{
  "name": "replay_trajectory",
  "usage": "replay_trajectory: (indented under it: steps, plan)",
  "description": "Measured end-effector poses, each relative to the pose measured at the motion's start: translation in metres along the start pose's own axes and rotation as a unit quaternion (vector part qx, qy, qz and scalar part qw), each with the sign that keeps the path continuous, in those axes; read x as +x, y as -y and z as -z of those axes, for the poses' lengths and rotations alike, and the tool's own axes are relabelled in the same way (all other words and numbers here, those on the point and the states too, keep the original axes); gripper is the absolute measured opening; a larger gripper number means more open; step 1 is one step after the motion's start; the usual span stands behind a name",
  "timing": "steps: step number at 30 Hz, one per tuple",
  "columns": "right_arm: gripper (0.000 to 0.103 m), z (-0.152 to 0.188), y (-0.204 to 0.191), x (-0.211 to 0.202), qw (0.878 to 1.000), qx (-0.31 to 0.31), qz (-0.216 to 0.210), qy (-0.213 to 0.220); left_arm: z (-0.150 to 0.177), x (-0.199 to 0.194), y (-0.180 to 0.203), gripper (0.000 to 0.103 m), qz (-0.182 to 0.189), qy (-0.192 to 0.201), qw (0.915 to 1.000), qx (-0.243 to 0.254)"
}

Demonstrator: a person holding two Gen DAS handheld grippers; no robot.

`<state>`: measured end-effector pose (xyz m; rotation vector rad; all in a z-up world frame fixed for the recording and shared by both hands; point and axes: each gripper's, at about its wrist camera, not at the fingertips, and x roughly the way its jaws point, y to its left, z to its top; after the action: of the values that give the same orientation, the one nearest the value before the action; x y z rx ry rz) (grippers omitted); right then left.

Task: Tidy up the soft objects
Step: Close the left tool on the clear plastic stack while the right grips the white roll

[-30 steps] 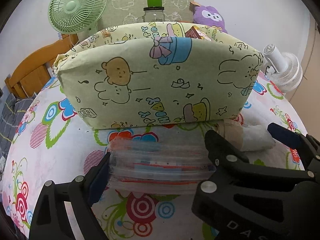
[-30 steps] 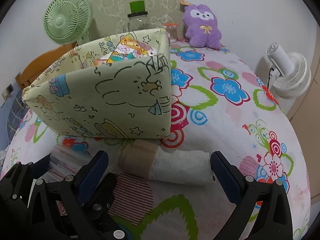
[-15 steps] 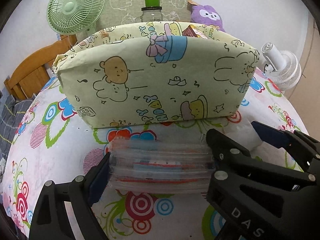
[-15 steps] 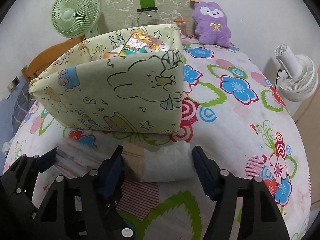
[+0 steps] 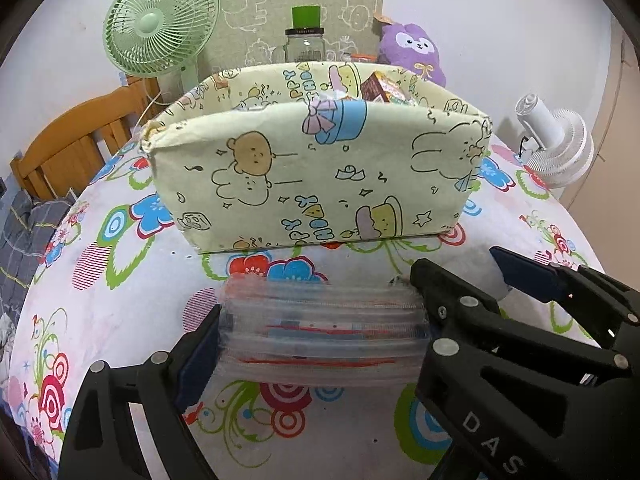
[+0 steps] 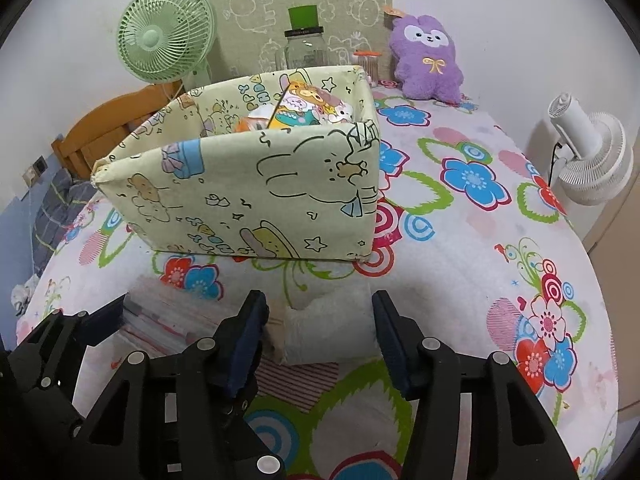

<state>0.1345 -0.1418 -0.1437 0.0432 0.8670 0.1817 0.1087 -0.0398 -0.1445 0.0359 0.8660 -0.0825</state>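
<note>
My left gripper (image 5: 320,336) is shut on a stack of clear plastic packets (image 5: 322,330) with red and blue print, held just above the flowered bedsheet. My right gripper (image 6: 320,330) is shut on a white soft roll with a tan band (image 6: 326,330), squeezing it short. Both sit in front of a pale green cartoon-print fabric box (image 5: 320,168), which also shows in the right wrist view (image 6: 248,196). The box holds colourful packets (image 6: 308,110). In the left wrist view the right gripper's fingers (image 5: 524,276) show at the right.
A green fan (image 5: 160,26), a glass jar with a green lid (image 5: 305,42) and a purple plush (image 6: 428,58) stand behind the box. A white fan (image 6: 588,160) is at the right bed edge. A wooden headboard (image 5: 68,148) is at the left.
My right gripper has closed from wide open onto the white roll, compressing it. Both grippers have risen and pulled back slightly from the box. The left keeps its hold.
</note>
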Motion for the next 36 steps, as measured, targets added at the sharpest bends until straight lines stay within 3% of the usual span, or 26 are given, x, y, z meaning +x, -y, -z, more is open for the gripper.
replay_trajectory:
  steps: [25, 28, 30, 36]
  plan:
    - [0.056, 0.006, 0.016, -0.018, 1.000, 0.014, 0.006, 0.002, 0.010, -0.006, 0.009, 0.093, 0.001, 0.001, 1.0000, 0.008]
    - [0.064, 0.007, 0.020, -0.019, 1.000, 0.014, 0.005, 0.000, 0.010, -0.005, 0.014, 0.093, 0.000, 0.000, 0.9999, 0.012]
    - [0.075, 0.008, 0.023, -0.020, 1.000, 0.015, 0.012, 0.005, 0.011, -0.005, 0.016, 0.093, 0.000, 0.000, 0.9999, 0.013]
    - [0.075, 0.010, 0.035, -0.022, 0.999, 0.035, 0.011, 0.005, 0.011, -0.003, 0.020, 0.093, 0.001, -0.003, 0.9999, 0.016]
